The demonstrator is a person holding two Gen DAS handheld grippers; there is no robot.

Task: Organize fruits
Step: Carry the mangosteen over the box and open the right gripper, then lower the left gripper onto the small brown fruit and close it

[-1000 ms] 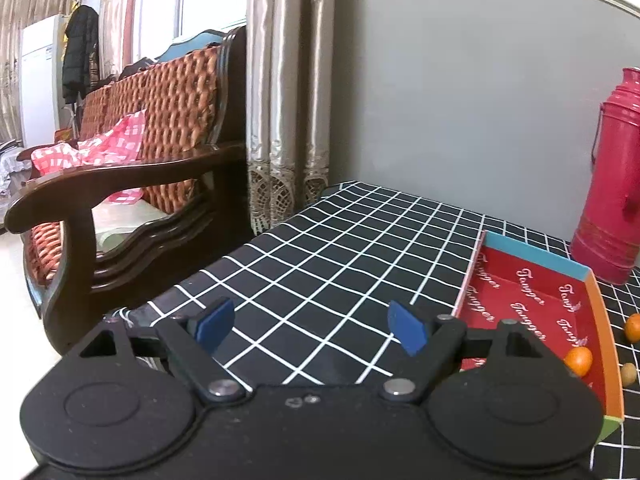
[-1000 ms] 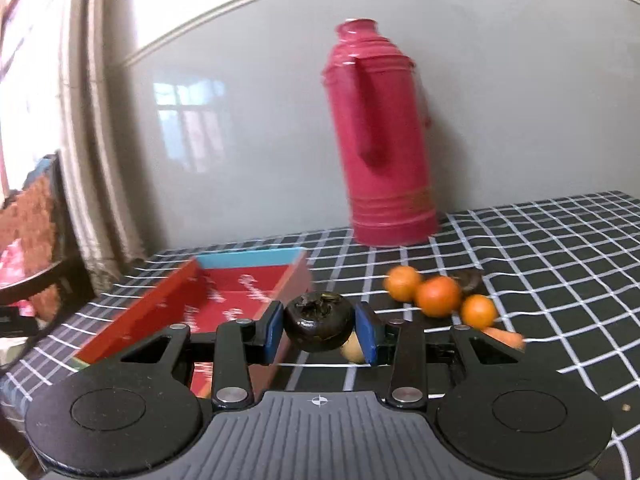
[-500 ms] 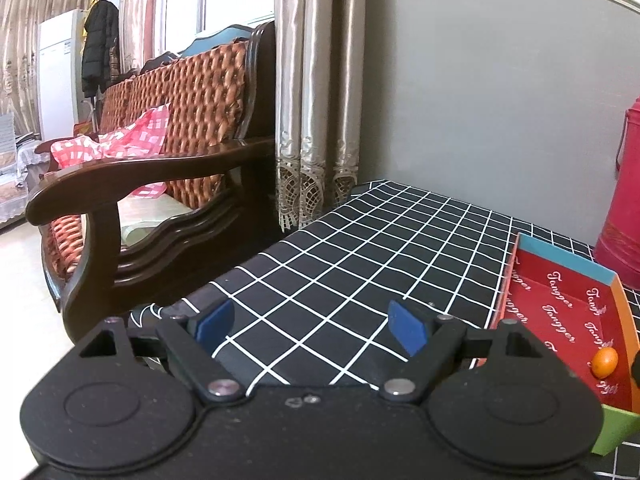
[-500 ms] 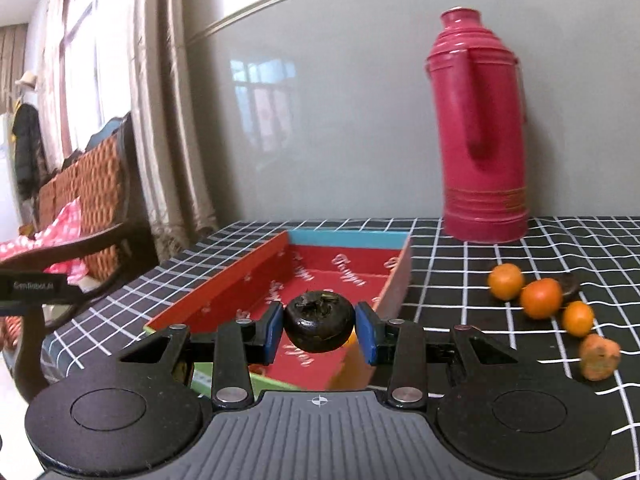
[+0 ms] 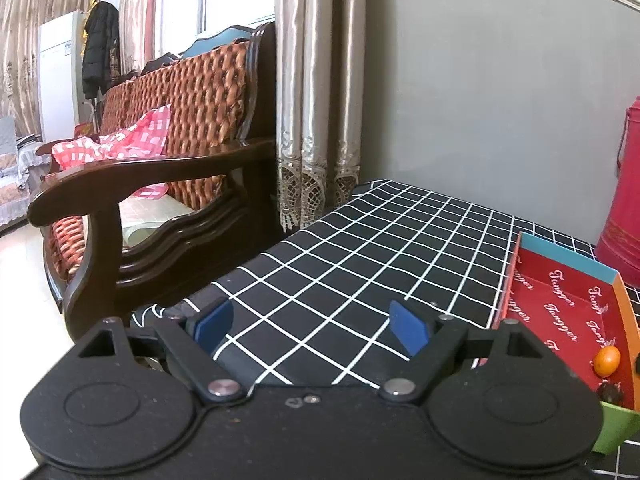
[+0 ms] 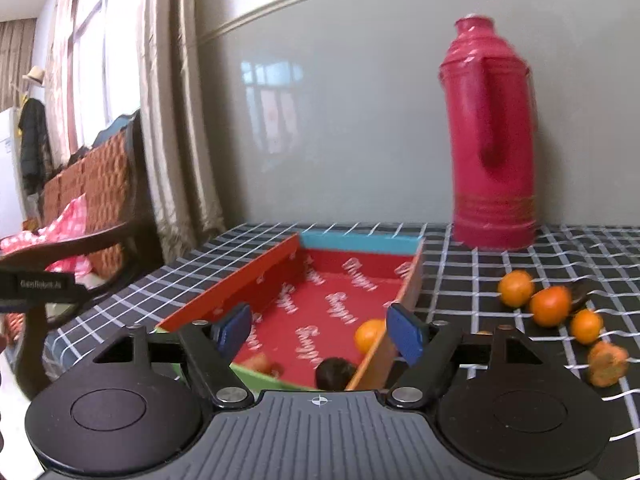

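Observation:
A red tray (image 6: 280, 272) with coloured walls sits on the black checked table. In it lie a dark mangosteen (image 6: 335, 372) near the front, an orange (image 6: 370, 334) and a small orange-red fruit (image 6: 262, 362). My right gripper (image 6: 320, 330) is open and empty above the tray's front part. Several oranges (image 6: 550, 306) lie on the cloth right of the tray. In the left wrist view my left gripper (image 5: 310, 326) is open and empty over the table's left part, with the tray (image 5: 560, 300), an orange (image 5: 607, 361) and the mangosteen (image 5: 610, 392) at right.
A tall red thermos (image 6: 492, 140) stands behind the tray by the grey wall. A wooden sofa (image 5: 160, 152) with a pink checked cloth stands left of the table (image 5: 360, 248). Curtains (image 5: 316, 80) hang at the table's far left corner.
My right gripper has opened and the mangosteen it held now lies in the tray. The left gripper's view has shifted slightly left; it stays open.

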